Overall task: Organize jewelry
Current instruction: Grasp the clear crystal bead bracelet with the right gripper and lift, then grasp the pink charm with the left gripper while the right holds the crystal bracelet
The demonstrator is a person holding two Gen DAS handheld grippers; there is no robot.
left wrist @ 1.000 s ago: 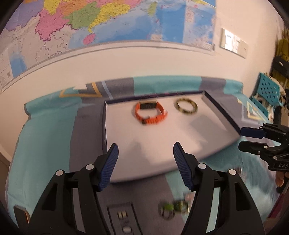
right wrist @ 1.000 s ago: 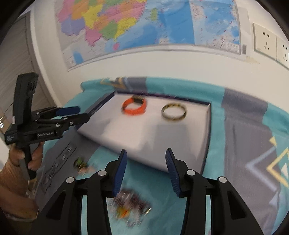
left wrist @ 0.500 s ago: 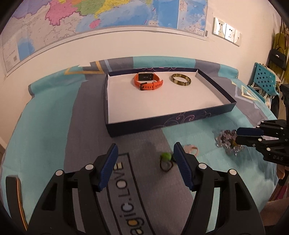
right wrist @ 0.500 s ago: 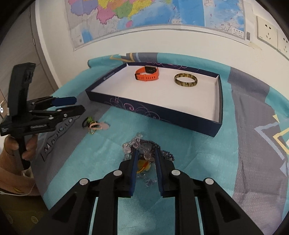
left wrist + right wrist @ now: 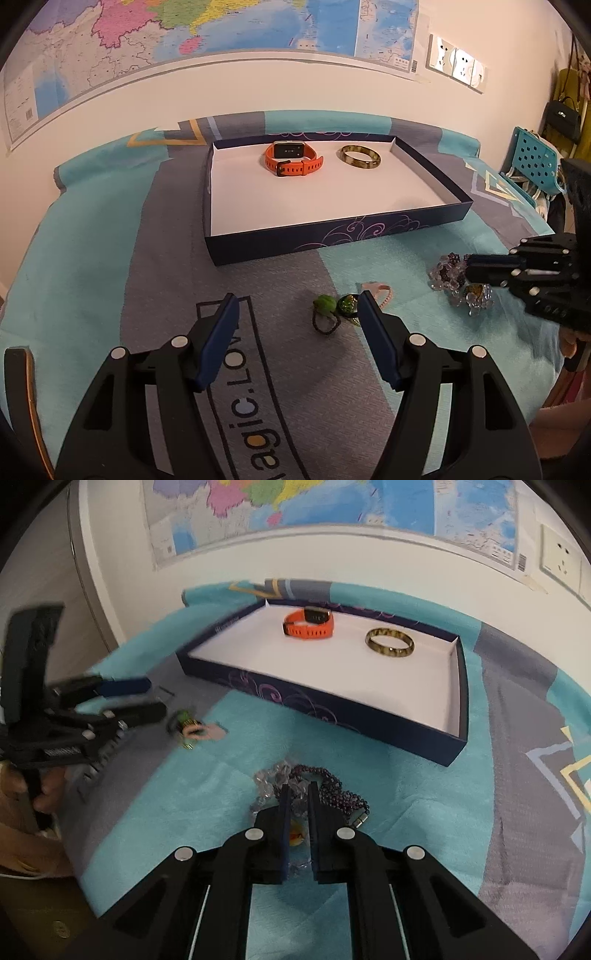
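left wrist view: the left gripper (image 5: 295, 310) has its fingers (image 5: 221, 332) spread wide with nothing between them, hanging over the cloth-covered counter (image 5: 92, 240). the green hair tie (image 5: 325, 314) lies just ahead, close to the inner side of the right-hand finger, so the spread looks meant to straddle it. a pink band (image 5: 380, 291) lies just past that finger's tip. well ahead of the fingers sits the box (image 5: 332, 243), holding an orange watch (image 5: 293, 158) and a bangle (image 5: 360, 157) side by side at its far end; the rest is bare.

right wrist view: the right gripper (image 5: 297, 794) has just been closing, and its fingers (image 5: 284, 812) are now clenched on the bead bracelets (image 5: 325, 786), a tangle of clear and purple beads lying at and under the fingertips on the counter, short of the box. the pile is probably bound for the box next.
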